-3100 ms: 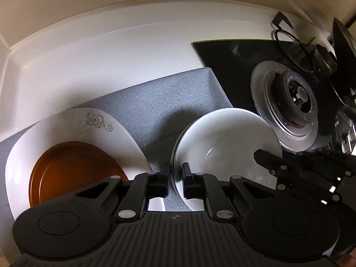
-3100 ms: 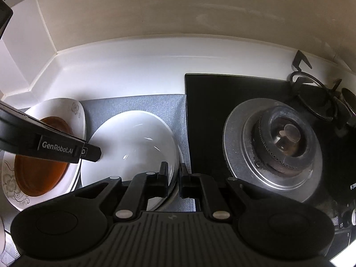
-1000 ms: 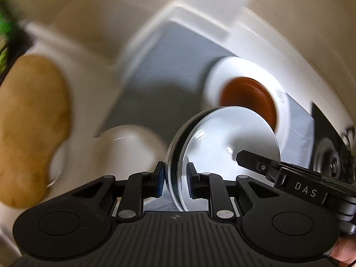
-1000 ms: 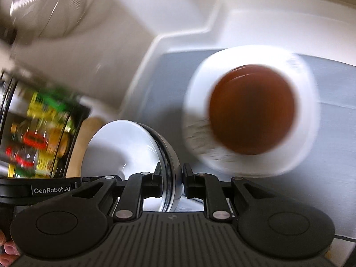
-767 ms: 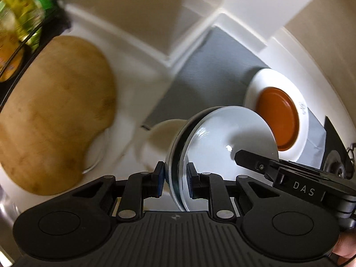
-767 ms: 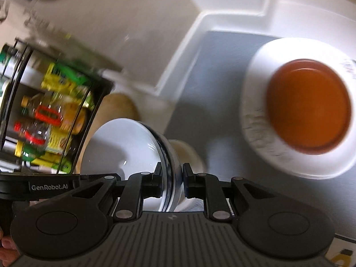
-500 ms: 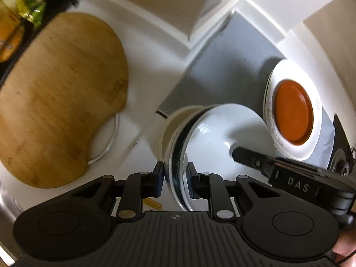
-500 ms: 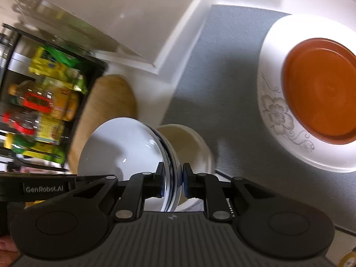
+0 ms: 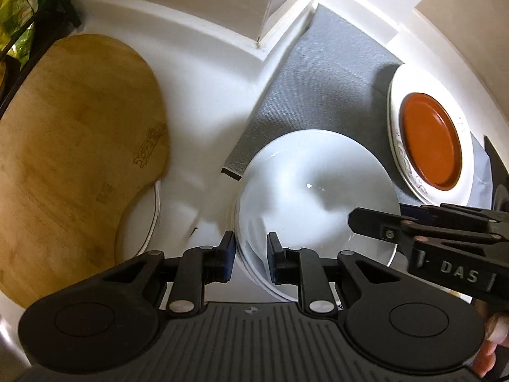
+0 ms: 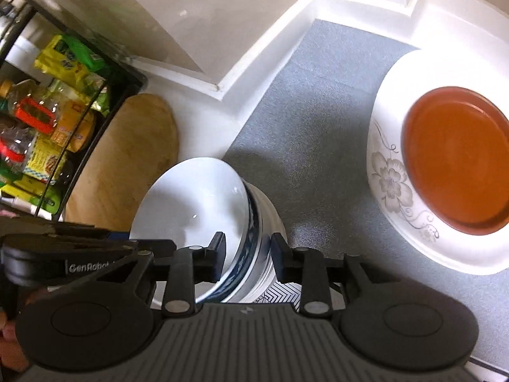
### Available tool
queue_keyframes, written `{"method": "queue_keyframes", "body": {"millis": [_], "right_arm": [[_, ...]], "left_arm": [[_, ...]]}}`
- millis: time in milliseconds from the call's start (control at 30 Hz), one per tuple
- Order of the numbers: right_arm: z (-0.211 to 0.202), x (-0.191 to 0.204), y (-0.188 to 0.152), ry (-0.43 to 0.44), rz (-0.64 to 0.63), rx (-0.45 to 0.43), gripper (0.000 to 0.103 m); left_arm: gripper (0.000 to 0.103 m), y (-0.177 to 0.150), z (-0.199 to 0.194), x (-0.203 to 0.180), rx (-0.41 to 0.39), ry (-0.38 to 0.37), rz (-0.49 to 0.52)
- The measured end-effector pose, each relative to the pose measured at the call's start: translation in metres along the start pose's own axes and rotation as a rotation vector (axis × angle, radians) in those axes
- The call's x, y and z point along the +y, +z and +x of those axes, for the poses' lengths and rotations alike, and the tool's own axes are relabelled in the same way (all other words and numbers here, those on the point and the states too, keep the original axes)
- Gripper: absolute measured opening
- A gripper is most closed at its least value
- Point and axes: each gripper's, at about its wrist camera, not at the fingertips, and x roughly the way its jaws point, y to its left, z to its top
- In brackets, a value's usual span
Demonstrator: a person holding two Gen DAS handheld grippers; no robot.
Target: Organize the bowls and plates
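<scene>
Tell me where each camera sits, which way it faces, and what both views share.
Left wrist: on the left hand-held gripper, looking steeply down at the white bowl whose rim it clamps; a fingertip shows at the lower right.
Right wrist: on the right hand-held gripper, looking down at the same bowl, jaws opening astride its rim; fingers show at the lower left.
Shared: bowl, grey mat, orange plate, wooden board.

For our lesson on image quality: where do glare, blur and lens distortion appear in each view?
Right wrist view: the floral plate and the counter's raised edge are blown out white; the shelf packets look smeared. Left wrist view: the fisheye bends the cutting board; the white bowl shows small highlights.
</scene>
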Motion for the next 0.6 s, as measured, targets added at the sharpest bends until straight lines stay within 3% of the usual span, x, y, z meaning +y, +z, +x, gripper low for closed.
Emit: {"method": "queue_keyframes", "body": {"millis": [133,200,267,400,467,533,567,600], "right_arm": [[-0.009,0.002,-0.011,-0.011,-0.037,-0.054,0.046],[-0.01,0.003,-0.017,-0.03,-0.044,-0.075,0.066],[-0.009,-0.001,-0.02,-0.031,-0.021,-0.085,0.074],[-0.002,-0.003,-0.022,-0.031,0.006,-0.073,0.079],[-0.001,0.002,-0.021,-0.049,-0.017,-0.079,0.075],[0.0,0.005,-0.019,-0.037,-0.033,-0.085,0.057],[0.002,0.007,-0.017,-0.016,-0.031,-0.084,0.042],[0.003,0.009,-0.016,-0.018,-0.034,-0.087,0.041]], "left_arm": [[0.022,-0.004,-0.006,0.005,-0.026,-0.028,0.008],[0.022,-0.006,-0.01,0.006,-0.044,-0.032,0.021],[0.022,-0.007,-0.012,0.006,-0.064,-0.028,0.044],[0.022,-0.006,-0.008,0.006,-0.081,-0.02,0.08],[0.023,-0.004,-0.006,0.009,-0.076,-0.037,0.088],[0.024,-0.003,-0.004,0.012,-0.077,-0.051,0.102],[0.024,-0.003,-0.003,0.013,-0.078,-0.057,0.111],[0.024,-0.002,-0.003,0.014,-0.081,-0.06,0.118]]}}
